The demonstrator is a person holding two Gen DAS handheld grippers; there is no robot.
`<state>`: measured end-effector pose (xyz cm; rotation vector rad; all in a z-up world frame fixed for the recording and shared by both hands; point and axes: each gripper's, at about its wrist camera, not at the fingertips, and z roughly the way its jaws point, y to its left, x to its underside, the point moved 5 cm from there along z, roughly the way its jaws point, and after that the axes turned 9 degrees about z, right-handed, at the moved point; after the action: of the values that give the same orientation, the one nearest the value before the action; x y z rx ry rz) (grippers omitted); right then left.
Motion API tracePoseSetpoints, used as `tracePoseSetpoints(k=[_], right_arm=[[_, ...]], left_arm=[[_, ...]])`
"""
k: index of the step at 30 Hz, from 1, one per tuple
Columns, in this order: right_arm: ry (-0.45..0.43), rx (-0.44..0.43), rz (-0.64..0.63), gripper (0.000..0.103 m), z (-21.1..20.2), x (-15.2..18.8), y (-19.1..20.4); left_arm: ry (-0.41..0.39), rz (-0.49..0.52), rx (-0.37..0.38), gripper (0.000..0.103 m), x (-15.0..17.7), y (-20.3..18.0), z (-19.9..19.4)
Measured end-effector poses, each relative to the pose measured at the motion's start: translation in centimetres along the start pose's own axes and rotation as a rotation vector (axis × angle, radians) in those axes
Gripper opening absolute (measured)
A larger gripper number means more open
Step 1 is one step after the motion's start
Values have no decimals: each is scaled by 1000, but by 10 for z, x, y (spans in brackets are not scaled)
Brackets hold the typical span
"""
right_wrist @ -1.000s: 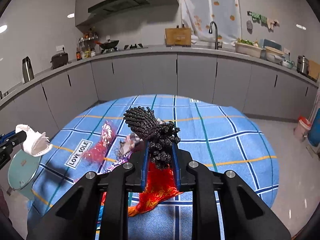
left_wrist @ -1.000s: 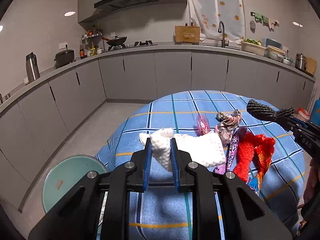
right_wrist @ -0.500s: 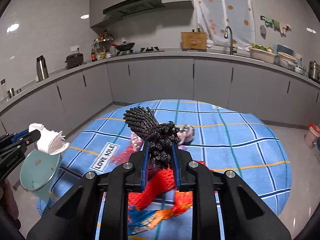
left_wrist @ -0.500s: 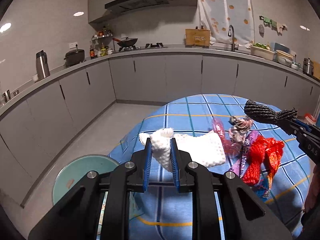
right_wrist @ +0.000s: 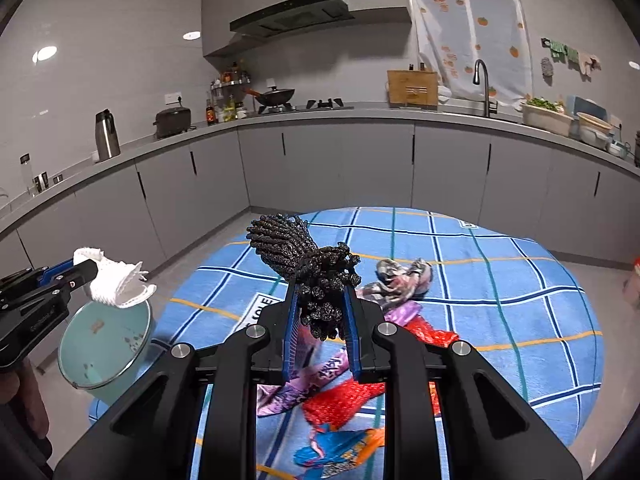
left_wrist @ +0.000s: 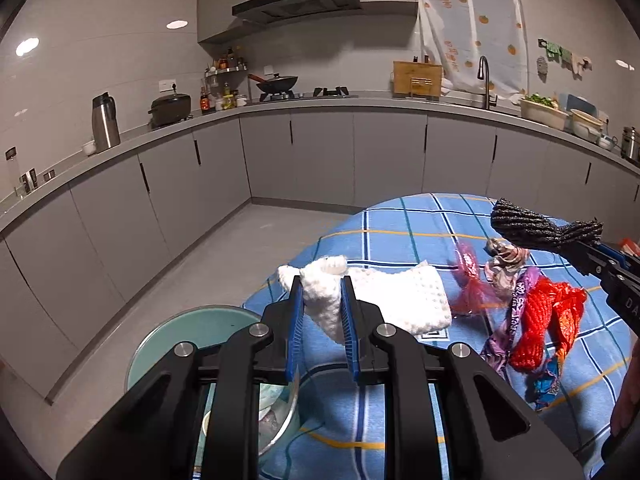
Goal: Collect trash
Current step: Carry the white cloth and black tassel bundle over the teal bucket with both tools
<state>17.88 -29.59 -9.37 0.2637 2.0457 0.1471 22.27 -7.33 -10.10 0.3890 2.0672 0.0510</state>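
My left gripper [left_wrist: 322, 292] is shut on a white foam net sleeve [left_wrist: 380, 300], held just above and beside the teal trash bin [left_wrist: 192, 332]; the sleeve also shows in the right wrist view [right_wrist: 116, 280] over the bin [right_wrist: 104, 352]. My right gripper [right_wrist: 320, 304] is shut on a black foam net [right_wrist: 304, 260], held above the round table. In the left wrist view the black net [left_wrist: 540, 230] hangs at the right. Red mesh [left_wrist: 540, 320], a purple wrapper [left_wrist: 516, 308] and a crumpled patterned wrapper [left_wrist: 506, 258] lie on the blue checked tablecloth [left_wrist: 420, 224].
Grey kitchen cabinets [left_wrist: 320, 156] run along the back and left walls, with a grey floor strip [left_wrist: 224, 256] between them and the table. A blue-orange wrapper [right_wrist: 336, 448] lies near the table's front edge. A person's hand [right_wrist: 24, 392] holds the left gripper.
Both grippers have moved left with their loads. The white sleeve now hangs over the bin's rim, and the bin is nearer in both views. Both grips are unchanged.
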Motion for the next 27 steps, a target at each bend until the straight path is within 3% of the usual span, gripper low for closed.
tracePoseSetpoints(k=[27], right_arm=[[31,-158,-85,21,13,-1,88]], left_arm=[[40,-68,-160,19,27,91,-10]])
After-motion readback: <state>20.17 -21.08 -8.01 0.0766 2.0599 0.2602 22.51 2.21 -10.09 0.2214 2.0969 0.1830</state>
